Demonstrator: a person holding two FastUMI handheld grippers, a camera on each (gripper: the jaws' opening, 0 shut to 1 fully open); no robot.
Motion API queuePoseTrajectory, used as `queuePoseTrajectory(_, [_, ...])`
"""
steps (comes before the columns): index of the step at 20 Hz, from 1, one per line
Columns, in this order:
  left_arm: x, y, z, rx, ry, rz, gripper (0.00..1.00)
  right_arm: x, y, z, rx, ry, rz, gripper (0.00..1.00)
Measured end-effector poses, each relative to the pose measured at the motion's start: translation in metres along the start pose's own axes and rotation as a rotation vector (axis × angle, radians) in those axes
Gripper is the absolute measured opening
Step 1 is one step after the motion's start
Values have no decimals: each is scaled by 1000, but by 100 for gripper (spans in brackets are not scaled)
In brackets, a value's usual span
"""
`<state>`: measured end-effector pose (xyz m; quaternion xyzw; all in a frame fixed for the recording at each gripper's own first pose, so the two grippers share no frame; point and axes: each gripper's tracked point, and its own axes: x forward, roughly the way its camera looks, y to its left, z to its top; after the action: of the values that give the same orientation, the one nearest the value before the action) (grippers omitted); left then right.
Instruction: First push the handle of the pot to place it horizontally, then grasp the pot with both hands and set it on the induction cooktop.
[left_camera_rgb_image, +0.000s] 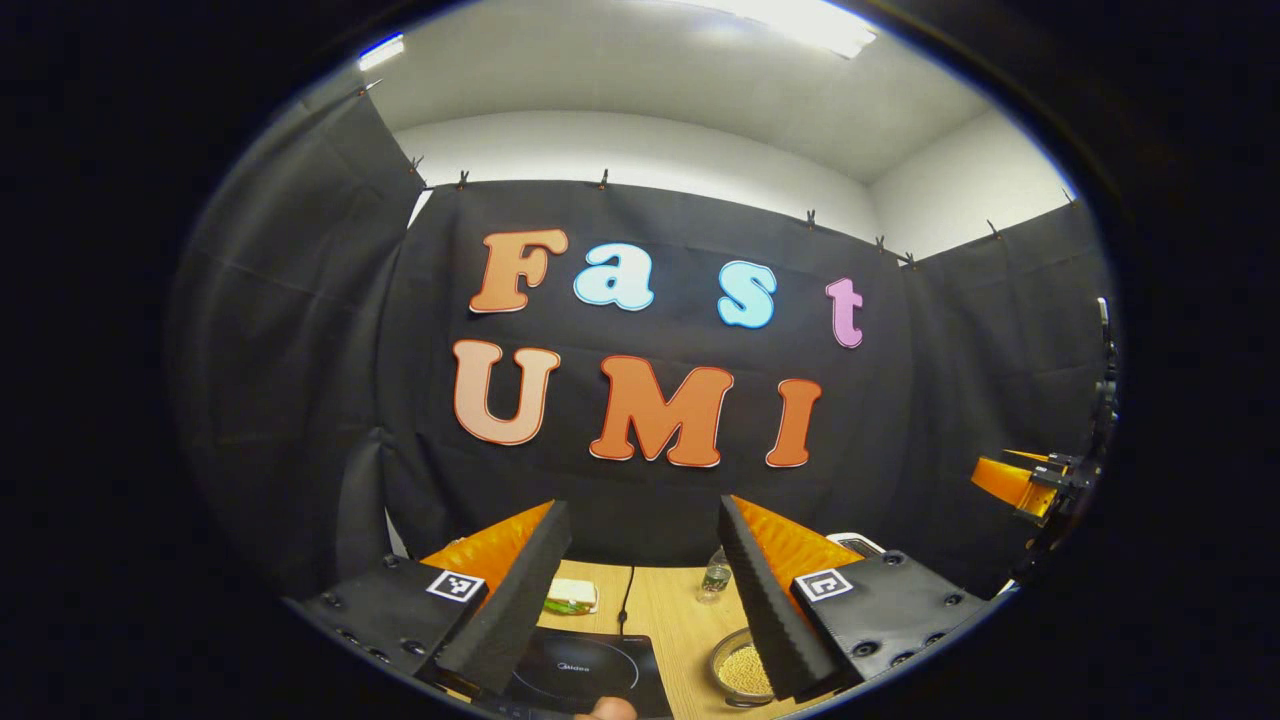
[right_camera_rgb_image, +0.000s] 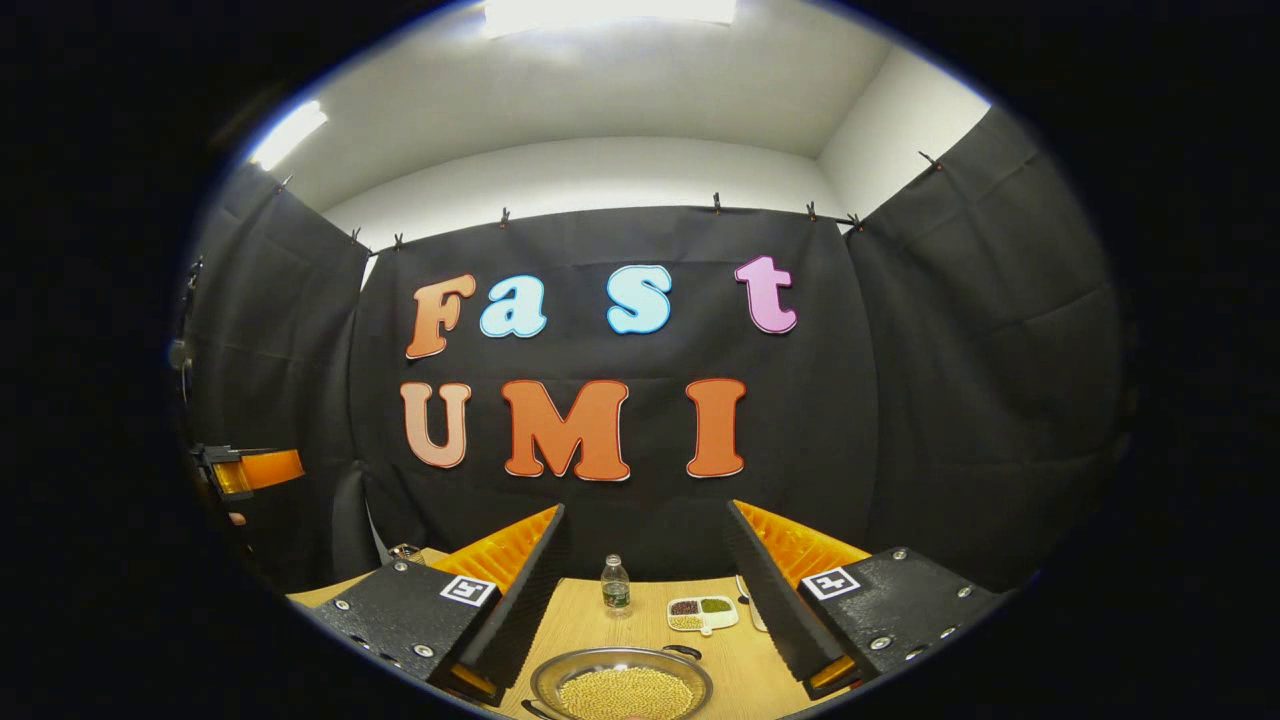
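While I hold both tools up over the near edge of the wooden table (right_camera_rgb_image: 600, 625), my left gripper (left_camera_rgb_image: 640, 590) has its fingers spread wide with nothing between them, and my right gripper (right_camera_rgb_image: 645, 590) is spread just as wide and also holds nothing.

In the right gripper view the pot (right_camera_rgb_image: 622, 688) sits on the table just below and between my fingers, near me, a shallow metal one full of small yellow grains. A dark handle stub shows at its far right rim and another at its near left rim. Beyond it, toward the far wall, a small water bottle (right_camera_rgb_image: 615, 583) stands upright, and to its right lies a white divided dish (right_camera_rgb_image: 703, 612) with dark, green and pale fillings.

In the left gripper view the black induction cooktop (left_camera_rgb_image: 585, 672) lies low between my fingers, its cord running away toward the far wall. The pot (left_camera_rgb_image: 742, 668) rests to the right of the cooktop, apart from it and partly hidden by my right-hand finger. A sandwich (left_camera_rgb_image: 570, 596) lies beyond the cooktop, and the bottle (left_camera_rgb_image: 715, 575) stands farther right. My other gripper shows at the far right edge of that view.
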<state>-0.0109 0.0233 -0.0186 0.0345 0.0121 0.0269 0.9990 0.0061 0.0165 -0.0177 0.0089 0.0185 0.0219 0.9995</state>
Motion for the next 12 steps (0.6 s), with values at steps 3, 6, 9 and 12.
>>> queuePoseTrajectory(3, [0, 9, -2, -1, 1, 10, 97, 2, 5, -5, 7, 13, 12, 95])
queuePoseTrajectory(6, [-2, 15, -2, -6, -5, 17, 97, 1, 9, -15, 10, 32, 24, 92])
queuePoseTrajectory(9, [-5, 17, -3, -18, -8, 16, 97, 4, 8, -28, 6, 45, 28, 83])
queuePoseTrajectory(12, [-9, 17, -1, -20, -16, 11, 97, 5, 9, -46, 12, 57, 36, 74])
